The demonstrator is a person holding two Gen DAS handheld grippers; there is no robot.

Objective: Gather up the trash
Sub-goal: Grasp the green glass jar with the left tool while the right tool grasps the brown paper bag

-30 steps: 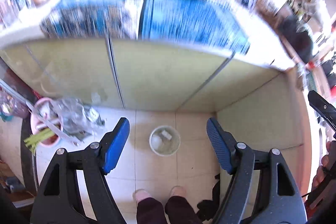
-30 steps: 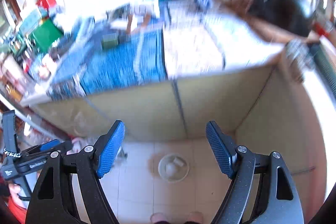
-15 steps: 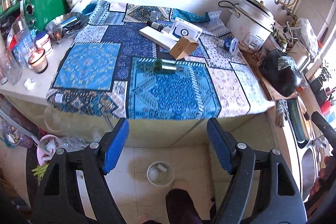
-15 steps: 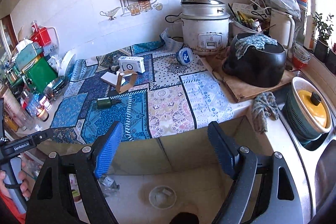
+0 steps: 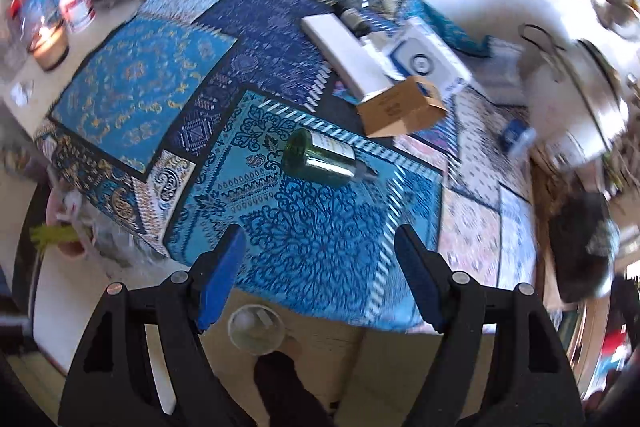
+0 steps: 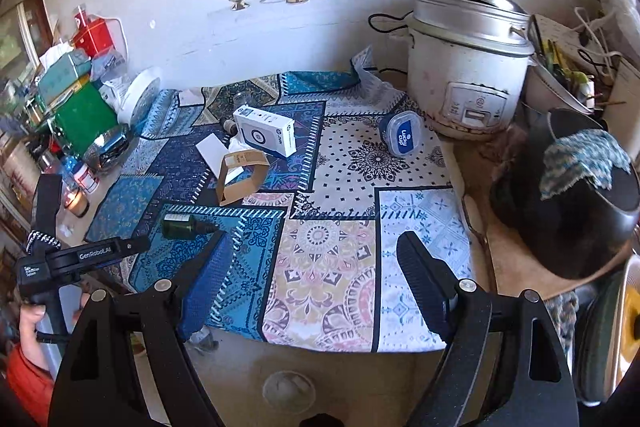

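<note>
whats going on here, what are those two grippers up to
A person holds a gripper in each hand over a cluttered counter, clearing trash. Both the left gripper and right gripper are open and empty. The left one points at a green bottle lying on its side on the cloth. A bin waits on the floor below.

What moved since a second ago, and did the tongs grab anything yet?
Both tongs swung up from the floor bin toward the counter; the left tongs closed in on the green bottle. Nothing grabbed. Bottle, cardboard box, and open right tongs unchanged.
</note>
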